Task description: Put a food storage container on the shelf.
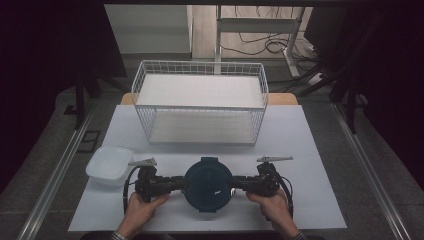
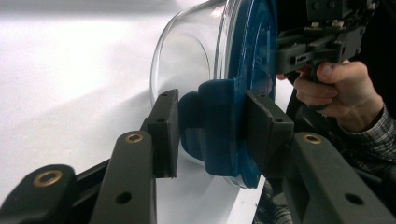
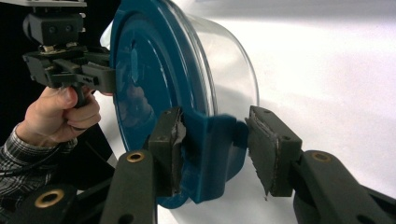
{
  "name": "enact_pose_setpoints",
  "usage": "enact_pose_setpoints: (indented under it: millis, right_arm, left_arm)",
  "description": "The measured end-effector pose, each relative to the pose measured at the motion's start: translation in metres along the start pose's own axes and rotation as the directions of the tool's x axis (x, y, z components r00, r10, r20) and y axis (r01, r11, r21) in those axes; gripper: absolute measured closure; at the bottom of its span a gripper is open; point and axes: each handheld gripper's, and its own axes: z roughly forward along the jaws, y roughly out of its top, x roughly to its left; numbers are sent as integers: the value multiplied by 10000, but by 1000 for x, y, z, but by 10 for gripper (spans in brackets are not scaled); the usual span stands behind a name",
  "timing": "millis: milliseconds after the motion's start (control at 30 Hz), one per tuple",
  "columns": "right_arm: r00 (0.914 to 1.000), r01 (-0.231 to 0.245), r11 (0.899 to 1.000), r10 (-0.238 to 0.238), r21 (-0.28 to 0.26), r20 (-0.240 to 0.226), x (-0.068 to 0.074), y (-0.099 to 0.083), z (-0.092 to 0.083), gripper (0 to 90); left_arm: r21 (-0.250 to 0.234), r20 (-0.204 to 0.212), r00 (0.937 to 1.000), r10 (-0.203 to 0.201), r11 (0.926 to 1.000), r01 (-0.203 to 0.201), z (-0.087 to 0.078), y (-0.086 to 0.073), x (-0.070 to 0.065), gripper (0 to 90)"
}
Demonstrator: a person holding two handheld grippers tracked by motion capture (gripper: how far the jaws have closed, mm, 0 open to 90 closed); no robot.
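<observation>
A round clear container with a dark blue lid (image 1: pixel 208 184) stands on the white mat near the front edge. My left gripper (image 1: pixel 182 183) comes in from its left. In the left gripper view both pads (image 2: pixel 164 130) sit against the lid's blue side latch (image 2: pixel 210 135), so my left gripper (image 2: pixel 212 126) is shut on it. My right gripper (image 1: pixel 235 184) reaches in from the right. Its jaws straddle the opposite latch (image 3: pixel 210 154): one pad (image 3: pixel 170 140) touches the lid side, the other stands a little off, so my right gripper (image 3: pixel 215 140) is open.
A white wire basket (image 1: pixel 200 100) stands behind the container, across the middle of the mat. A white plastic tub (image 1: pixel 109 164) sits at the mat's left edge, close to my left hand. Dark floor and metal rails flank the table.
</observation>
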Motion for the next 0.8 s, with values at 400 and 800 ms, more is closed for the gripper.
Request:
enact_pose_setpoints:
  millis: [400, 800]
  right_arm:
    - [9995, -201, 9997, 197, 163, 234, 6, -2, 0, 566]
    - [9974, 571, 9974, -550, -443, 464, 20, 38, -18, 571]
  left_arm:
    - [1, 119, 9978, -648, 9979, 648, 0, 2, 5, 584]
    - [-284, -138, 9999, -67, 9996, 63, -5, 44, -10, 572]
